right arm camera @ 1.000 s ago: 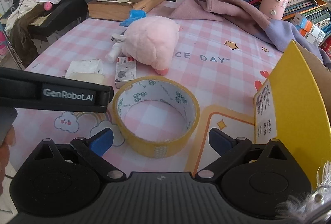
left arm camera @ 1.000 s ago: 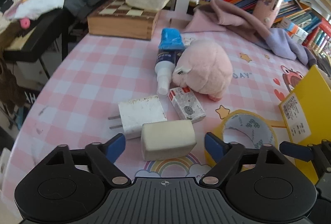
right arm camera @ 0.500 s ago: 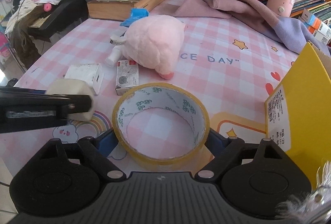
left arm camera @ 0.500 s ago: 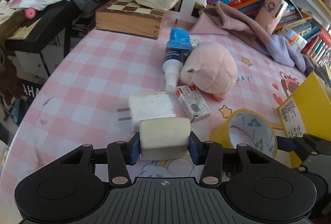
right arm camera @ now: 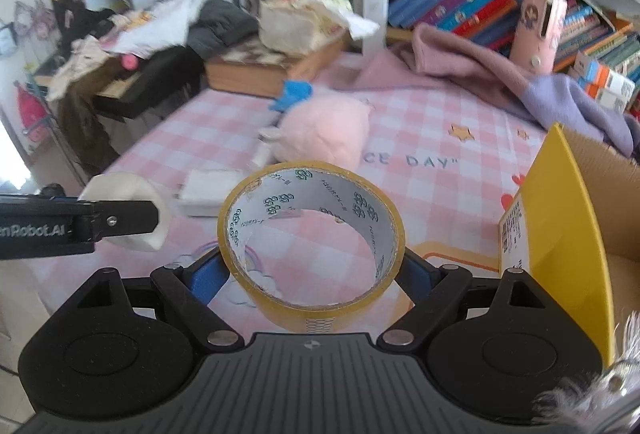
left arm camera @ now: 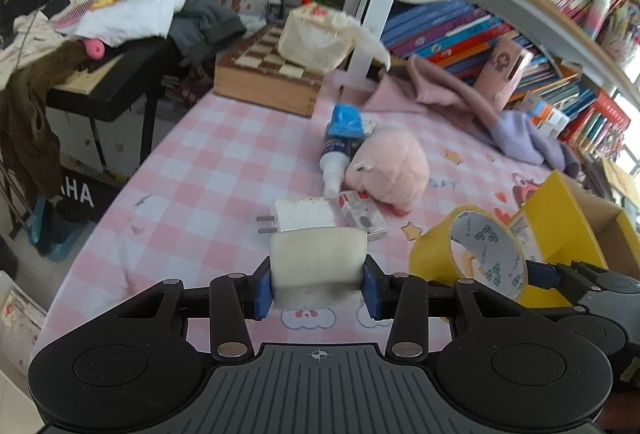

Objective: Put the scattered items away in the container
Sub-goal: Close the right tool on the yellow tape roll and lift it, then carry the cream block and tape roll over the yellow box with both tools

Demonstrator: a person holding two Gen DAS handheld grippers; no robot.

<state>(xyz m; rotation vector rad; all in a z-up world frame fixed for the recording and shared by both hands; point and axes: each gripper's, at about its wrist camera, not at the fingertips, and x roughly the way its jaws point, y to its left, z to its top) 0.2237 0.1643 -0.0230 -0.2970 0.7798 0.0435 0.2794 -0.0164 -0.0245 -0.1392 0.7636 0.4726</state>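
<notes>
Sponge [left arm camera: 318, 260] pinched in left tool [left arm camera: 318, 288], tape [right arm camera: 312, 230] in right tool [right arm camera: 312, 274]

Pink-and-white checked tablecloth [left arm camera: 224, 169], yellow tape roll [right arm camera: 310, 234], cream sponge [left arm camera: 318, 260].

A lived-in home study: crammed bookshelves [left arm camera: 500, 13] on the far right, clothes [left arm camera: 132, 9] heaped far left, a pink checked tablecloth [left arm camera: 224, 169] near.

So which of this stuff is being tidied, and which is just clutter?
Being tidied: sponge block in left gripper, tape roll in right gripper, charger, small box, glue bottle, pink plush, yellow box.
Clutter: chessboard, books, clothes.
</notes>
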